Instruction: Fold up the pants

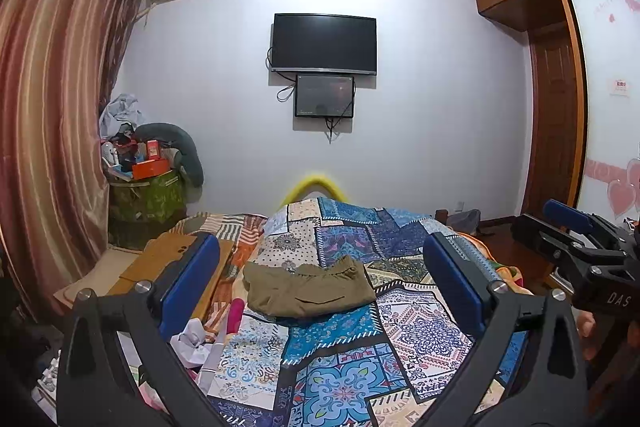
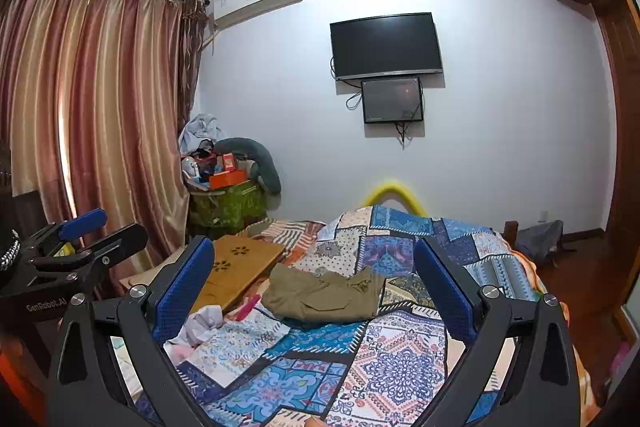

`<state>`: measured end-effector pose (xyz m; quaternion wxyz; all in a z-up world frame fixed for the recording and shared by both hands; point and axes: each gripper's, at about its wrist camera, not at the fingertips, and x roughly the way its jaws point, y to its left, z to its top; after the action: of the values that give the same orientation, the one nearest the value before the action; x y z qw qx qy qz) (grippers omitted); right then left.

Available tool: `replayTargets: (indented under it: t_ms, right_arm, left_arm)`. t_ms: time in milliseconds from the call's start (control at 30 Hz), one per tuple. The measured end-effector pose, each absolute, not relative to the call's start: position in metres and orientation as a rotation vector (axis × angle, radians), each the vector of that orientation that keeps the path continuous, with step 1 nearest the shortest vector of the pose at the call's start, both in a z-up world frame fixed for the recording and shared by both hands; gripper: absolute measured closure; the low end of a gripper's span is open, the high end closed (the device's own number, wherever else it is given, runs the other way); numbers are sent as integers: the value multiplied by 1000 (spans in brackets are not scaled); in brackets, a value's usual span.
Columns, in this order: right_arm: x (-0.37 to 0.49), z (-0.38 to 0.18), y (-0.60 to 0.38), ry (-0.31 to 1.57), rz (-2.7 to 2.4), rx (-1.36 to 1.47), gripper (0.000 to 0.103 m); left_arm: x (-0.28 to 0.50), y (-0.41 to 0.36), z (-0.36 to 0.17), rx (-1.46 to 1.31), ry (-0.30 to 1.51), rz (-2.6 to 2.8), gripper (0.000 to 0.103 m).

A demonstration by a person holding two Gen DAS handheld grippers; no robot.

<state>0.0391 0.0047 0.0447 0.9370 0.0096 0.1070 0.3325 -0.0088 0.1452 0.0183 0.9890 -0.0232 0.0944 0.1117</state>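
Olive-brown pants (image 1: 310, 289) lie folded into a compact bundle on the patchwork quilt (image 1: 416, 335) of the bed, waistband at the far side. My left gripper (image 1: 320, 271) is open and empty, held above the bed with the pants seen between its blue pads. My right gripper (image 2: 314, 277) is also open and empty, raised nearer than the pants (image 2: 324, 297), which lie on the quilt (image 2: 400, 363). The right gripper shows at the right edge of the left wrist view (image 1: 576, 231); the left gripper shows at the left edge of the right wrist view (image 2: 84, 231).
A wooden lap table (image 2: 240, 267) lies on the bed left of the pants. Crumpled white cloth (image 2: 200, 327) and a pink item (image 2: 248, 305) lie near it. A cluttered green bin (image 2: 228, 205) stands by the curtains (image 2: 92, 115). A TV (image 2: 386, 45) hangs on the far wall.
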Motion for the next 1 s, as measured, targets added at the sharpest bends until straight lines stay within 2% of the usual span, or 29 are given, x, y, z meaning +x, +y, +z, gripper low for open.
replayTargets:
  t_ms: [1000]
  right_arm:
    - [42,40,1,222,666,20,1]
  left_arm:
    - [-3,146,11,-43,214,178,0]
